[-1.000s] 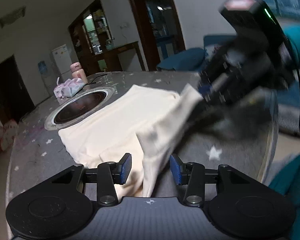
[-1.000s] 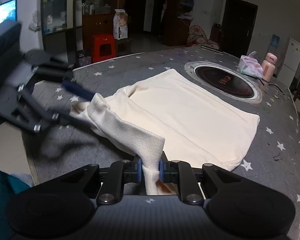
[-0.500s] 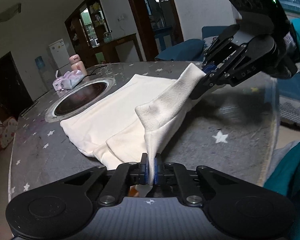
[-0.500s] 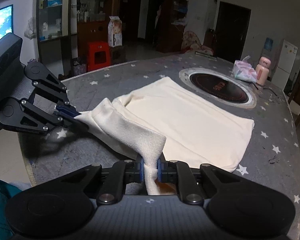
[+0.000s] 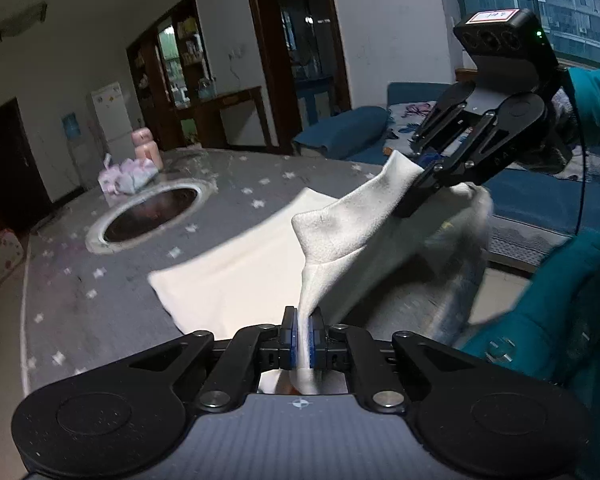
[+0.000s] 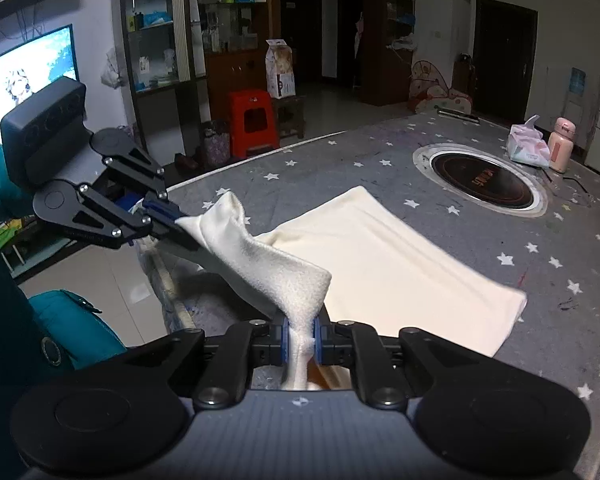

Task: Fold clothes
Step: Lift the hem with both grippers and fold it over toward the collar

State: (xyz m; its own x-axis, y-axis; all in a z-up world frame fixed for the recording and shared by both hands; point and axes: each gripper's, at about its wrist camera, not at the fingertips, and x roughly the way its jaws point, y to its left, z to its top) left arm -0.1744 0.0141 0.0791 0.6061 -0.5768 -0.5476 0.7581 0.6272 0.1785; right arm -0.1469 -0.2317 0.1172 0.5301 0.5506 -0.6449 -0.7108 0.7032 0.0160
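Observation:
A cream garment (image 5: 236, 276) lies partly flat on the grey star-patterned table (image 5: 80, 288); it also shows in the right wrist view (image 6: 384, 264). Its near edge is lifted off the table and stretched between both grippers. My left gripper (image 5: 302, 338) is shut on one end of that edge; it appears in the right wrist view (image 6: 172, 220) at the left. My right gripper (image 6: 300, 340) is shut on the other end; it appears in the left wrist view (image 5: 420, 184) at the upper right.
A round black cooktop (image 6: 482, 180) is set into the table beyond the garment. A tissue pack (image 6: 526, 148) and a pink bottle (image 6: 560, 144) stand behind it. The table's near edge (image 6: 168, 280) is below the grippers. A red stool (image 6: 254, 122) stands on the floor.
My left gripper closed on the garment's edge. Both grippers then lifted the edge and pulled it back toward the table's near edge, dragging the garment along.

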